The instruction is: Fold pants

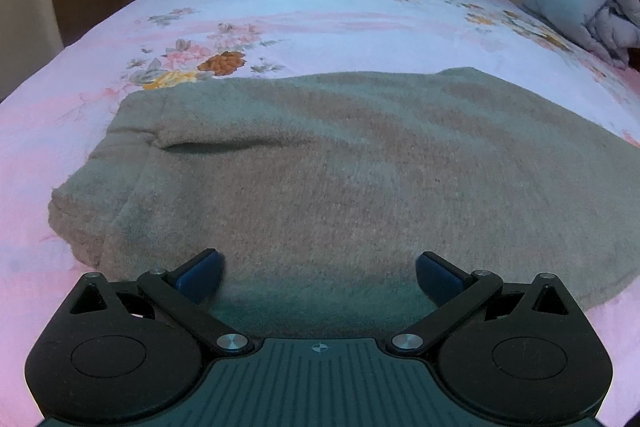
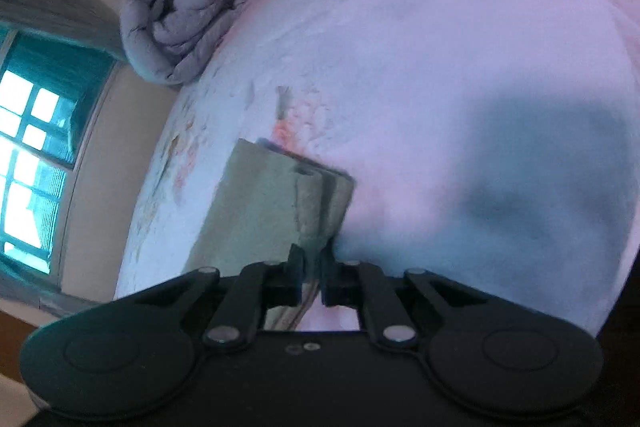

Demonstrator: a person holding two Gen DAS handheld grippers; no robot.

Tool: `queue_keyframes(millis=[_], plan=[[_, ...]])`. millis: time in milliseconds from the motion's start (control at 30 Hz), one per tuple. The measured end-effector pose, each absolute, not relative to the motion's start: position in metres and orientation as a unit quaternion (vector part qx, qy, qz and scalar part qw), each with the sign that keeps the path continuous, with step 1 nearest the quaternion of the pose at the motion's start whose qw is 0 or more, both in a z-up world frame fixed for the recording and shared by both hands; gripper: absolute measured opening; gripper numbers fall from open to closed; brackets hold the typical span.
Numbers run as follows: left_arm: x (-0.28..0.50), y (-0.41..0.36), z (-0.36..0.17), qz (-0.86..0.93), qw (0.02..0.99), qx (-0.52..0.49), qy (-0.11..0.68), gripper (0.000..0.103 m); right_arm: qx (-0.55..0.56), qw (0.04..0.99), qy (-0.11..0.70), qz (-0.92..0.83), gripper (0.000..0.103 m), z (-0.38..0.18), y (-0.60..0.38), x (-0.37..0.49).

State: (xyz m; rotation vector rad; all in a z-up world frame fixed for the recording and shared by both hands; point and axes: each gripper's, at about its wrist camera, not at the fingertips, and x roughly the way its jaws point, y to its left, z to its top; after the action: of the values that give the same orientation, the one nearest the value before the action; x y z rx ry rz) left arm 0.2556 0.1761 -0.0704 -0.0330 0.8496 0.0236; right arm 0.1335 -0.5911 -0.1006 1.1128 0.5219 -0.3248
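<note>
Now, pants: we see the pants [image 1: 320, 163] lying folded on the bed [image 1: 280, 11], long axis running 9 to 3 o'clock in the left wrist view.
Left gripper [image 1: 320, 273]: jaws spread wide, holding nothing, the near hem right at 12 o'clock between them.
Right gripper [image 2: 313, 269]: jaws pressed nearly together, pinching a cloth edge; we judge it nearer the work.
Rolled blanket [image 2: 180, 11]: at 11 o'clock, well apart.
Hidden: layers under the top fold; right view blurred, dark shape at its top edge unclear.
</note>
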Motion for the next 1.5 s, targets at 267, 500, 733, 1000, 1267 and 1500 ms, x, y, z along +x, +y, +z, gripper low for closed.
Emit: queue_keyframes(millis=[267,500,733,1000,1267,1500], plan=[[0.23,0.189,-0.057,0.044,0.928,-0.016,0.37,0.103,0.441,0.863,0.189,-0.156,0.008,-0.049,-0.554,0.111],[0.226,0.198,-0.047,0.077,0.931,-0.04,0.354,0.103,0.311,0.91,0.268,0.061,0.019,-0.01,-0.413,0.229],[0.215,0.234,-0.042,0.127,0.927,-0.064,0.347,0.103,0.159,0.907,0.323,0.218,0.031,0.002,-0.249,0.324],[0.229,0.268,-0.047,0.163,0.92,-0.071,0.348,0.103,0.079,0.865,0.369,0.33,0.031,-0.021,-0.118,0.381],[0.234,0.285,-0.087,0.172,0.896,-0.133,0.387,0.103,0.027,0.844,0.431,0.317,0.001,-0.049,-0.086,0.411],[0.24,0.276,-0.09,0.183,0.896,-0.125,0.385,0.103,0.076,0.871,0.396,0.282,0.028,-0.03,-0.135,0.448]])
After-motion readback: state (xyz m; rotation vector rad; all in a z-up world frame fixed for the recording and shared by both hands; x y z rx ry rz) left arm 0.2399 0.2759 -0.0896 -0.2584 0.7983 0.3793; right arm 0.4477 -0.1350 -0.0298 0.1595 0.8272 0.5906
